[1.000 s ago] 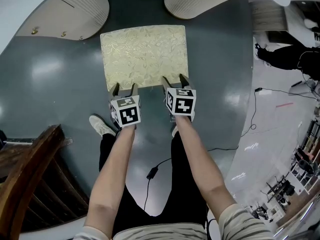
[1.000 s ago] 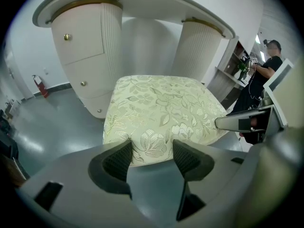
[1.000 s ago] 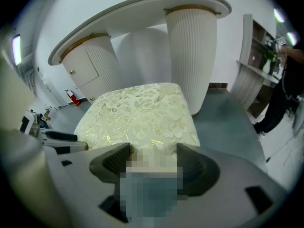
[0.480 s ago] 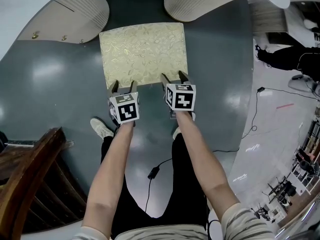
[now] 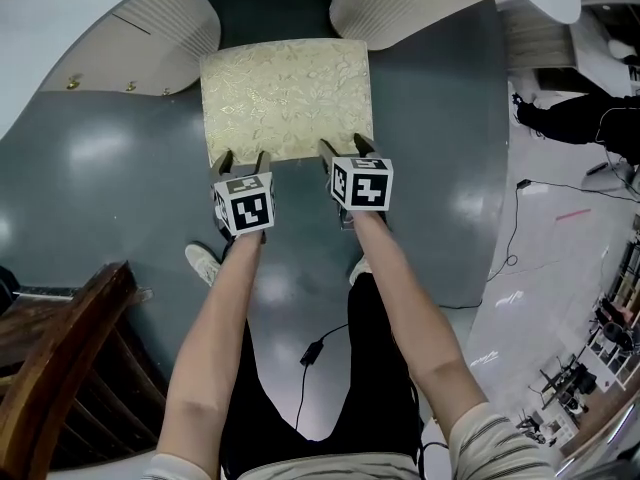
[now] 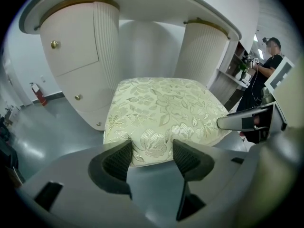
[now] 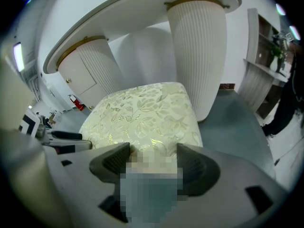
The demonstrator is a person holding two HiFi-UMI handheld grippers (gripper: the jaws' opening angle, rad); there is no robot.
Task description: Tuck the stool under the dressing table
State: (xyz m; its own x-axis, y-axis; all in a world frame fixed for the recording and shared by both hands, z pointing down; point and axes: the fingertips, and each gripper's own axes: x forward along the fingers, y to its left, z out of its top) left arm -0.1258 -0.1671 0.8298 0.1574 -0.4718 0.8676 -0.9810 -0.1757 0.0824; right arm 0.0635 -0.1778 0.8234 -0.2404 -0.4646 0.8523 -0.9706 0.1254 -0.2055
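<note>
Where only gripper views see under dressing table (image 6: 76, 56), left claw (image 6: 151, 152), right claw (image 7: 153, 156) agape at stool (image 6: 161, 103)

Sheeny woven cloth covers the stool (image 5: 287, 98); the floor (image 5: 100, 178) is glossy, perhaps painted.

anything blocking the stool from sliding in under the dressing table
Nothing visible does. The gap between the two pedestals of the dressing table looks open in both gripper views, and the far edge of the stool already sits at its mouth.
</note>
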